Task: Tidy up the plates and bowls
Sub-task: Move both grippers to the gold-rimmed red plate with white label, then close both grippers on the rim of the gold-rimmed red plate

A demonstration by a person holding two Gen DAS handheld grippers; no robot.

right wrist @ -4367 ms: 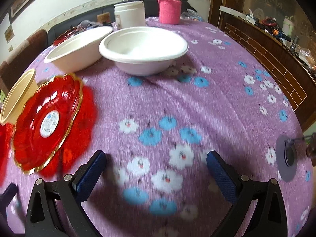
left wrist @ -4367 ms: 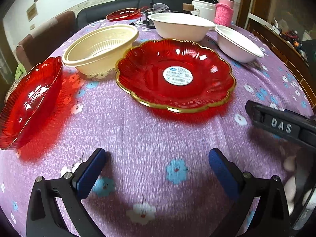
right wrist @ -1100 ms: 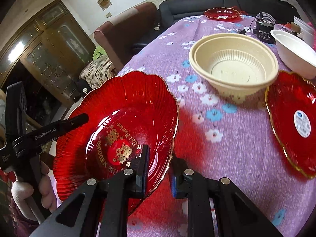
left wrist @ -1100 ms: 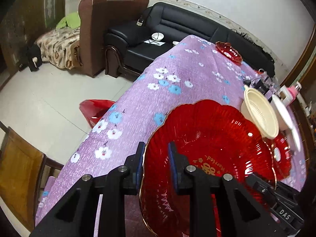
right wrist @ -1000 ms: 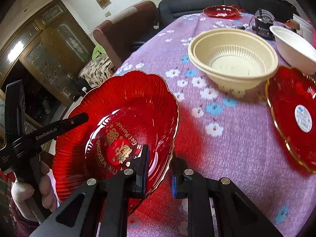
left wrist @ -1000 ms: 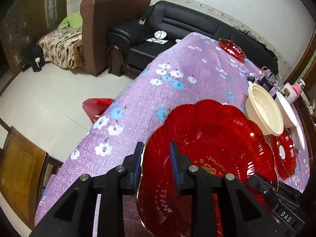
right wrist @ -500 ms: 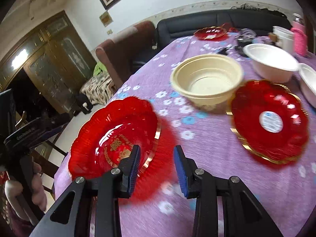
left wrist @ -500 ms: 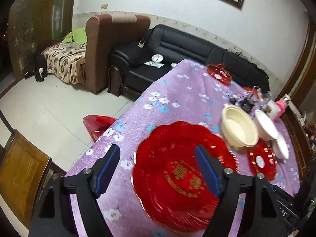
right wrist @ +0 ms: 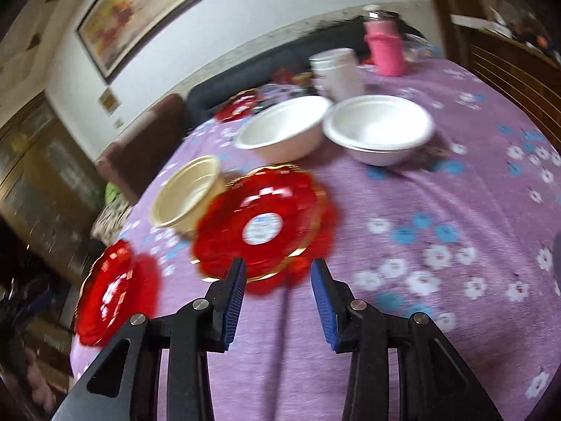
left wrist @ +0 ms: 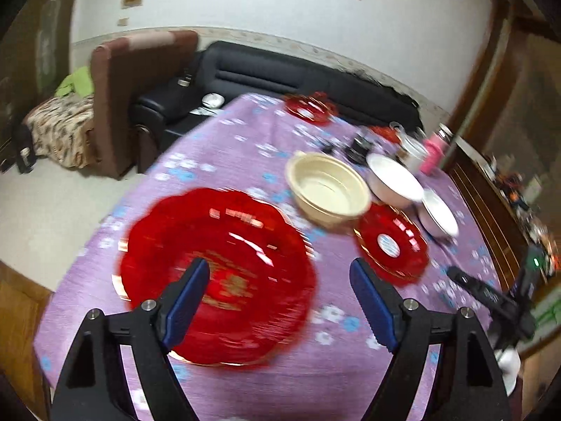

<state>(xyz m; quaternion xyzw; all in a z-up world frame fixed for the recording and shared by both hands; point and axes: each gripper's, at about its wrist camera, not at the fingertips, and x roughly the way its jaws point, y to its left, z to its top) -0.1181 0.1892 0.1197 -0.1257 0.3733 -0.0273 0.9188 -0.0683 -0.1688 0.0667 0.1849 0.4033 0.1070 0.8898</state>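
The large red plate with gold lettering point(left wrist: 217, 273) lies flat on the purple flowered tablecloth near the table's left edge. It also shows at the lower left of the right wrist view as the large red plate point(right wrist: 112, 287). My left gripper point(left wrist: 278, 273) hovers above and behind it, jaws opening, nothing between them. My right gripper point(right wrist: 277, 270) faces the smaller gold-rimmed red plate with a white sticker point(right wrist: 263, 224); its jaws are opening and hold nothing. A cream bowl point(right wrist: 187, 193) stands just behind that plate.
Two white bowls point(right wrist: 284, 129) point(right wrist: 378, 126) stand side by side further back. Behind them are a white container point(right wrist: 336, 70) and a pink bottle point(right wrist: 384, 45). Another small red plate point(left wrist: 308, 108) sits at the far end. Bare tablecloth point(right wrist: 455, 210) stretches to the right.
Both grippers have let go of the large red plate, which now rests on the table. Both have drawn back and upward, and the right one has swung right to face the sticker plate.
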